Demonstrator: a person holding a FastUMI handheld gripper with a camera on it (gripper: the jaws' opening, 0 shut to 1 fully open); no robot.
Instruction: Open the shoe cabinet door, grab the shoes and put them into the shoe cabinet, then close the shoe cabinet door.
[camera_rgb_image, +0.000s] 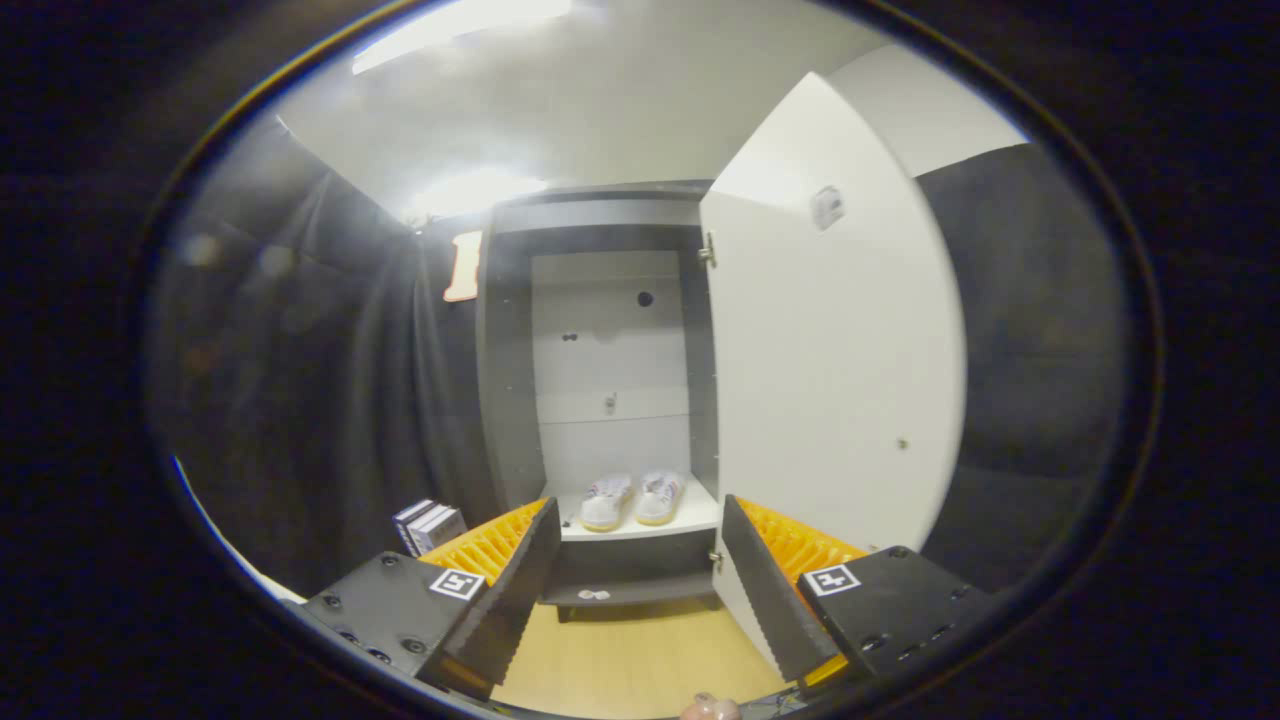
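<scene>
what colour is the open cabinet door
White, plain in the gripper view: the door stands open beside the open fingers.

Open door (835, 360) beside clear cabinet (600, 215) front

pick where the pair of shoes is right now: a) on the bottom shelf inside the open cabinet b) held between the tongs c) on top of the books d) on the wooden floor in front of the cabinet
a: the pair of shoes sits side by side on the bottom shelf of the shoe cabinet, its door swung open, beyond the open, empty tongs.
</scene>
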